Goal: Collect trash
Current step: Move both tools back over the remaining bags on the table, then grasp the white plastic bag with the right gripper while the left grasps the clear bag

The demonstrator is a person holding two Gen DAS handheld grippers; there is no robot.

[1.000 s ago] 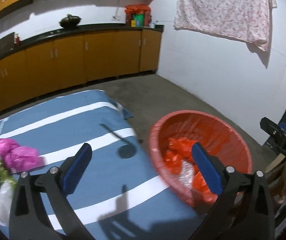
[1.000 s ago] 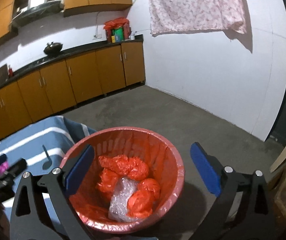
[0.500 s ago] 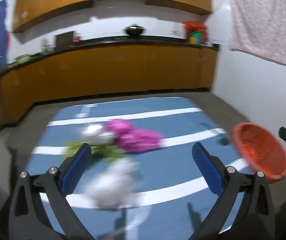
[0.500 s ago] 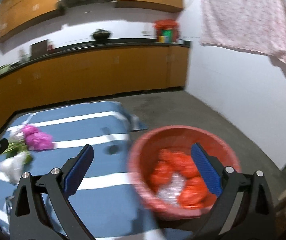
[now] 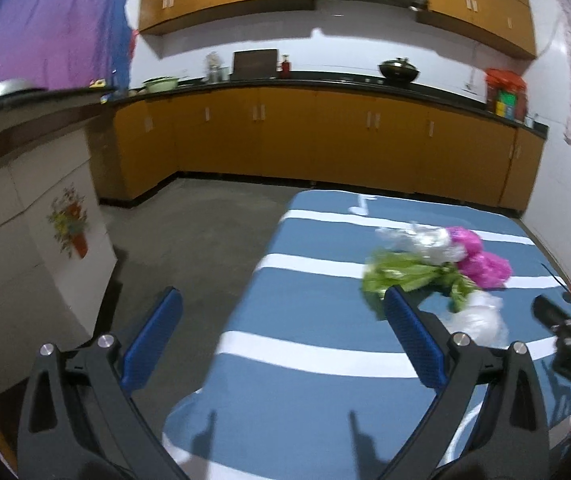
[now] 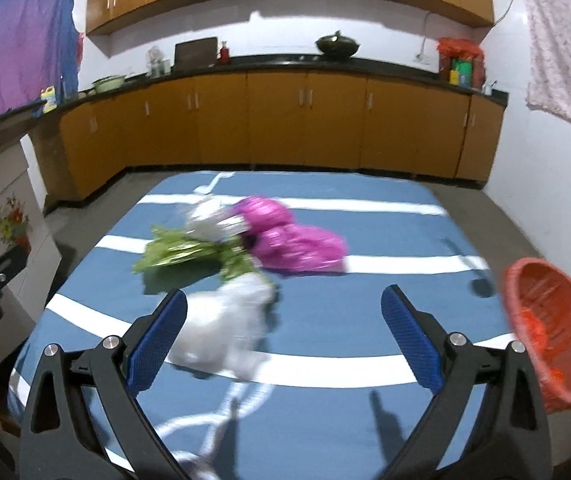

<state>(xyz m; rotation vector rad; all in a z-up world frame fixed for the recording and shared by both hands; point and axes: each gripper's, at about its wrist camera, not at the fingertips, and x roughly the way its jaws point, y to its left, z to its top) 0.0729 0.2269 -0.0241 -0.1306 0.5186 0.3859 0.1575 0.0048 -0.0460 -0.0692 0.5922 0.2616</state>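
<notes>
Left gripper (image 5: 281,334) spread wide, empty, low in left wrist frame over table edge. Trash pile at right of that frame on blue striped cloth (image 5: 305,320): green leaves (image 5: 401,274), white bags (image 5: 477,318), pink bags (image 5: 483,266). Right gripper (image 6: 283,330) spread wide, empty, white bag (image 6: 231,328) just beyond left finger. Red basket (image 6: 553,328) at right edge of frame.

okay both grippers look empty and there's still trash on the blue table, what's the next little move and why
Probably ease the right gripper forward and down over the white plastic bag. It is the nearest piece of the pile, lying just ahead by the left fingertip, and the jaws stand wide open with nothing between them. The red basket waits at the right for the drop.
</notes>
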